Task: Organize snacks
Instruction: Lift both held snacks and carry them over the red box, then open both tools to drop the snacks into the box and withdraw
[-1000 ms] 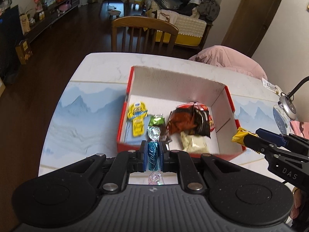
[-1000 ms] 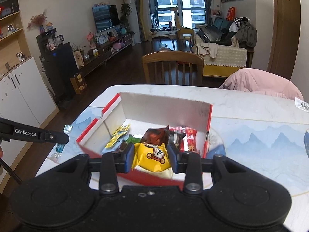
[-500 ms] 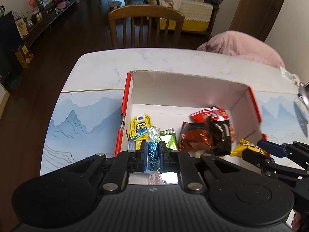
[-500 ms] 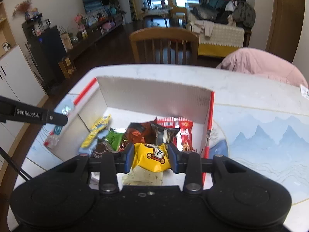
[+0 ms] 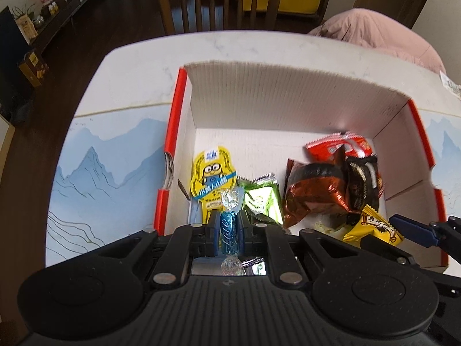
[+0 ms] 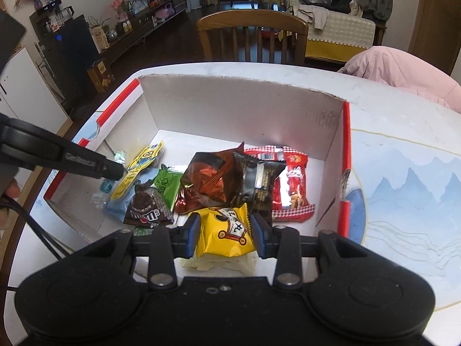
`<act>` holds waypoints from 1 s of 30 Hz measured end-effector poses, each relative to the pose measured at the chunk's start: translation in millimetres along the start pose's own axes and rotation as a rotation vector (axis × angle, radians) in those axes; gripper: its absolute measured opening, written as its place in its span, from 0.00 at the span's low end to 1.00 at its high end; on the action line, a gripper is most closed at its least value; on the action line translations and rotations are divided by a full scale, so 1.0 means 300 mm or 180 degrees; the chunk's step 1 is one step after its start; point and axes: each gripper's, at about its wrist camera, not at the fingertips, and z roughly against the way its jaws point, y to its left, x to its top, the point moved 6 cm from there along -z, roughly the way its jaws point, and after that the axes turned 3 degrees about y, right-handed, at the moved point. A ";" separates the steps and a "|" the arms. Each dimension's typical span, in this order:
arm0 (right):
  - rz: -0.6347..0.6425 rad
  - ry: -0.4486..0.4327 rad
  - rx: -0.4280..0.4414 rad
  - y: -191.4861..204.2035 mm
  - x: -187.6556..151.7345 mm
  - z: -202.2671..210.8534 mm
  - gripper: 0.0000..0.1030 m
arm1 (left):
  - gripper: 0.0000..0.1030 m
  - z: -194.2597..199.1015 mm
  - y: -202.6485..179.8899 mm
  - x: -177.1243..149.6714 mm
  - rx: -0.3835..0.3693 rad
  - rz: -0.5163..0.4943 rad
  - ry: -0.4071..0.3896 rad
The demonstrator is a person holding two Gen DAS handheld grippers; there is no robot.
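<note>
A red-and-white cardboard box point(image 5: 288, 86) point(image 6: 239, 101) stands on the table and holds several snack packets. My left gripper point(image 5: 229, 232) is shut on a small blue foil-wrapped candy point(image 5: 229, 230), low over the box's near left corner, above a yellow cartoon packet point(image 5: 213, 173). My right gripper point(image 6: 225, 235) is shut on a yellow snack packet point(image 6: 227, 230) point(image 5: 371, 227), held over the box's near edge, above a pale packet point(image 6: 222, 265). A copper-brown bag point(image 6: 210, 181), a red packet point(image 6: 291, 184), a green packet point(image 6: 167, 184) and a brown chocolate bag point(image 6: 147, 210) lie inside.
The box sits on a white marble table point(image 5: 138, 66) with a blue mountain-print mat point(image 5: 109, 155) point(image 6: 409, 196). A wooden chair point(image 6: 253, 37) stands at the far side, a pink cushion point(image 6: 403, 72) to its right. The left gripper's arm point(image 6: 57, 155) reaches in from the left.
Both grippers have come down and forward over the box with their snacks still gripped. The box's inside now fills both views, and the yellow packet has crossed its near right corner.
</note>
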 end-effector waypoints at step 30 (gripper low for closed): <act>0.0036 -0.0158 -0.0094 0.034 -0.035 0.126 0.65 | 0.22 0.102 0.022 -0.095 -0.0224 0.0058 -0.0127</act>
